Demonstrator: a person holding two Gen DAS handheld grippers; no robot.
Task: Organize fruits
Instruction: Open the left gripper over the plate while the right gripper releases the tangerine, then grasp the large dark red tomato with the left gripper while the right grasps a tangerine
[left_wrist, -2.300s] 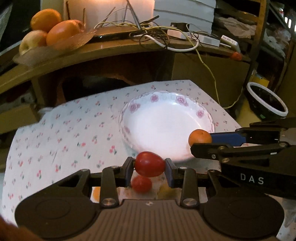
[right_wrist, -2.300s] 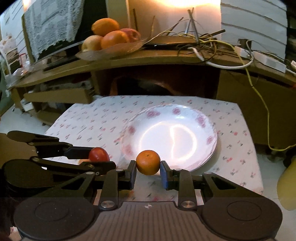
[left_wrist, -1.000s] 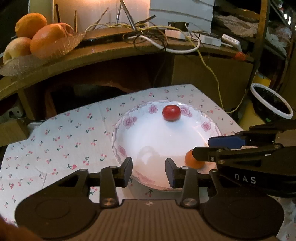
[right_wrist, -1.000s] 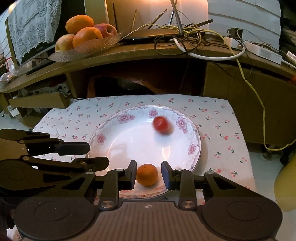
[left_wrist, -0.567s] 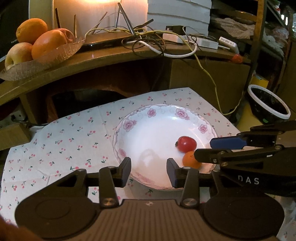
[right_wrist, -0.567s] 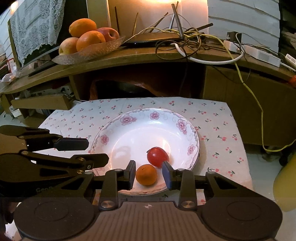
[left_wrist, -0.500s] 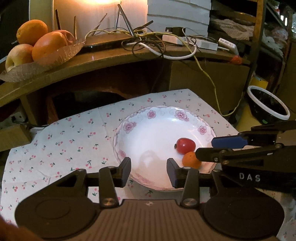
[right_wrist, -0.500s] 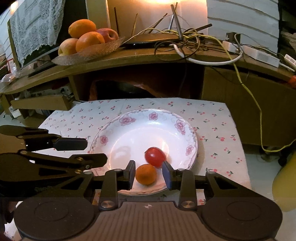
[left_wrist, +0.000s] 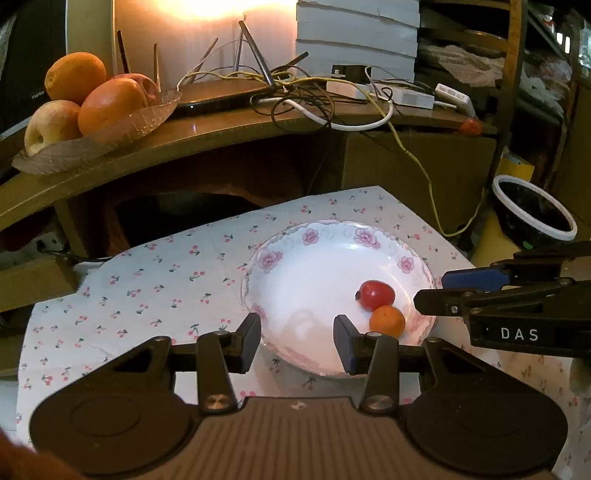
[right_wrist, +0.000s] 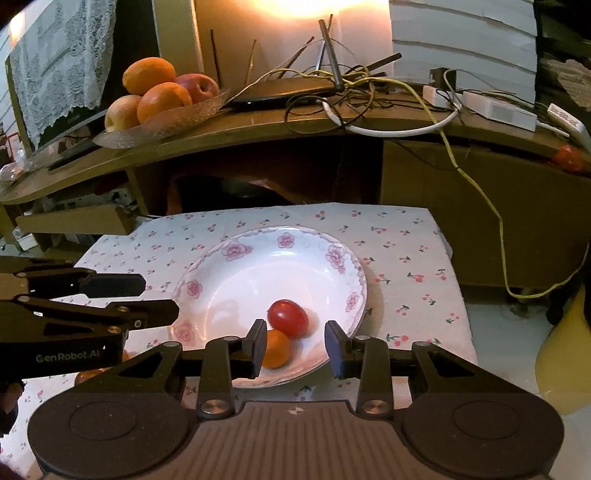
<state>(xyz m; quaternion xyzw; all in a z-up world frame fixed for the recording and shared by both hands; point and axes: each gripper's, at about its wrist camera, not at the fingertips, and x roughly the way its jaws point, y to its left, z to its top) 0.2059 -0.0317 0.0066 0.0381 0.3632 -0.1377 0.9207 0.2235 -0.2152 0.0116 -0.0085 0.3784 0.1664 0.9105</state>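
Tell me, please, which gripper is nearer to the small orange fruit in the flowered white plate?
Right. The right gripper hangs just above the small orange fruit, empty; the left gripper hangs over the plate's other side, empty.

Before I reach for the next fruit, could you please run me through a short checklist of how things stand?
1. Tomato in the plate: ok.
2. Small orange in the plate, touching the tomato: ok.
3. Left gripper jaws apart, nothing between them: ok.
4. Right gripper jaws apart, clear of both fruits: ok.
5. Plate fully on the tablecloth: ok.
6. More fruit left to collect: cannot tell; something orange shows under the left gripper in the right wrist view.
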